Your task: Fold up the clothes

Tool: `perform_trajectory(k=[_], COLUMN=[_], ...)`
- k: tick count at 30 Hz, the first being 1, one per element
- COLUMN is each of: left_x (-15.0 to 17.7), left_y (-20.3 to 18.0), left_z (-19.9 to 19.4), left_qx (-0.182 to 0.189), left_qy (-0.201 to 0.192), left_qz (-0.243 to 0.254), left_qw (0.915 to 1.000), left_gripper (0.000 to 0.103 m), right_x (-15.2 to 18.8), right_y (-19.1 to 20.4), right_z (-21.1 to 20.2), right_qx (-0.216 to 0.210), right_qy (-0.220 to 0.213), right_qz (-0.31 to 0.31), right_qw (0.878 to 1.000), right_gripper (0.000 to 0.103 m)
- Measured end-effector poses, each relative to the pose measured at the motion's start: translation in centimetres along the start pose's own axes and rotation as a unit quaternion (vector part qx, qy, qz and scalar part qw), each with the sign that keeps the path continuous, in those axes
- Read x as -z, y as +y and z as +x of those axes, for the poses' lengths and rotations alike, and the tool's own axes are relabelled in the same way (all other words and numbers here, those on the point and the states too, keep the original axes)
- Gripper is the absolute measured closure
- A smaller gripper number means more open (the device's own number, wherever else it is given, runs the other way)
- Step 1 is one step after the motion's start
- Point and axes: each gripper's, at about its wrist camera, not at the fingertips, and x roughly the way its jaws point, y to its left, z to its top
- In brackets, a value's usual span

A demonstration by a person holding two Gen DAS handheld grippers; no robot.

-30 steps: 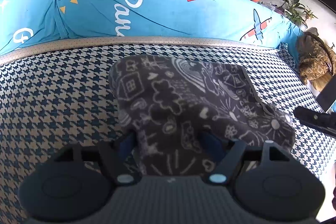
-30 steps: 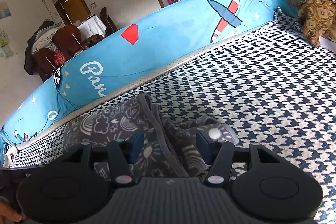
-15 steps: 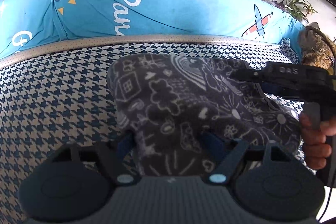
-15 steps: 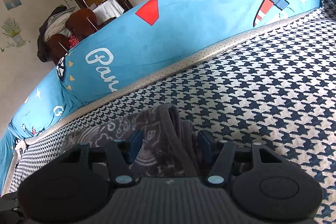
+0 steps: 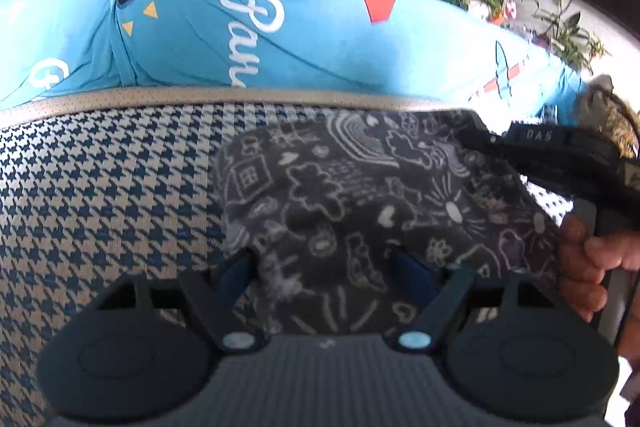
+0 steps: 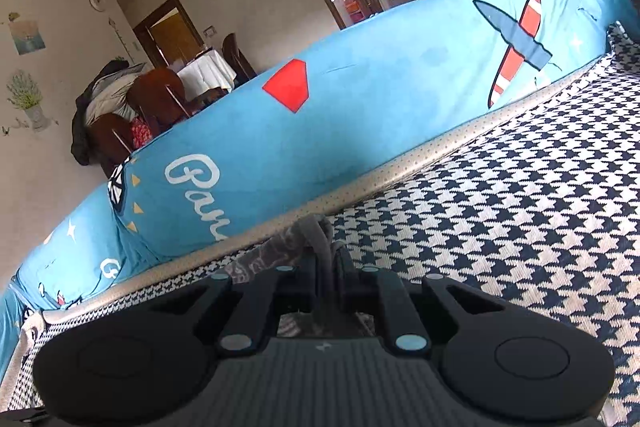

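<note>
The houndstooth mattress (image 5: 100,195) carries the whole scene, with a blue printed bolster (image 5: 280,35) running along its far edge, well ahead of both sets of fingers.

The dark doodle-print garment (image 5: 360,195) lies bunched on the mattress, short of the bolster. It spreads ahead of the left gripper (image 5: 324,267) and out to that gripper's right, so its long axis runs roughly across the left fingers, not along them.

Left gripper: the blue pads (image 5: 236,273) stand moderately apart with the garment's near edge lying between them. The cloth fills the gap, but a firm pinch is not shown; the fingers bracket it rather than clamp it, as far as the view allows.

Right gripper (image 6: 330,273): fingers drawn close together on a gathered ridge of the garment (image 6: 320,247), which rises straight ahead from between them. In the left wrist view this gripper (image 5: 560,155) sits at the garment's far right corner, the hand (image 5: 588,267) on its handle.

Judgement: the two grippers hold opposite ends of the cloth's long axis. The right gripper has the secure hold, so any carry-over of the cloth turns on that end; the left end serves as the anchor. How many folds the bundle already contains cannot be told.
</note>
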Motion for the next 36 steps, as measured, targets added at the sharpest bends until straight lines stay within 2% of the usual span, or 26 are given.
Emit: perform_trajectory(k=[2, 6, 9, 17, 22, 27, 32, 36], left_x=[-0.1, -0.2, -0.2, -0.8, -1.2, -1.7, -2.1, -2.2], left_y=[0.0, 0.3, 0.6, 1.4, 1.9, 2.4, 2.9, 3.1], left_z=[0.1, 0.6, 0.9, 0.9, 0.6, 0.3, 0.0, 0.1], left_qx=[-0.007, -0.006, -0.005, -0.008, -0.013, -0.019, -0.025, -0.024], left_qy=[-0.008, 0.0, 0.006, 0.003, -0.005, -0.014, -0.022, -0.026], left_qz=[0.001, -0.007, -0.012, -0.027, -0.036, -0.045, -0.054, -0.056], left_qw=[0.9999, 1.0, 0.9999, 0.9996, 0.9992, 0.9987, 0.998, 0.9978], left_gripper=[0.023, 0.017, 0.013, 0.014, 0.014, 0.014, 0.014, 0.014], right_x=[0.5, 1.7, 2.2, 0.3, 0.4, 2.5, 5.7, 8.4], right_y=[0.1, 0.2, 0.4, 0.6, 1.8, 4.1, 8.0, 11.2], right_z=[1.2, 3.3, 4.1, -0.8, -4.1, -7.2, -9.3, -8.5], right_qx=[0.021, 0.05, 0.063, 0.036, 0.015, -0.02, -0.07, -0.109], right_qy=[0.009, 0.032, 0.043, 0.009, 0.003, 0.013, 0.023, 0.043], right_qz=[-0.008, -0.026, -0.036, 0.005, 0.015, 0.006, -0.041, -0.079], right_qw=[1.0, 0.998, 0.996, 0.999, 1.0, 1.0, 0.996, 0.99], right_gripper=[0.091, 0.09, 0.085, 0.085, 0.085, 0.085, 0.085, 0.085])
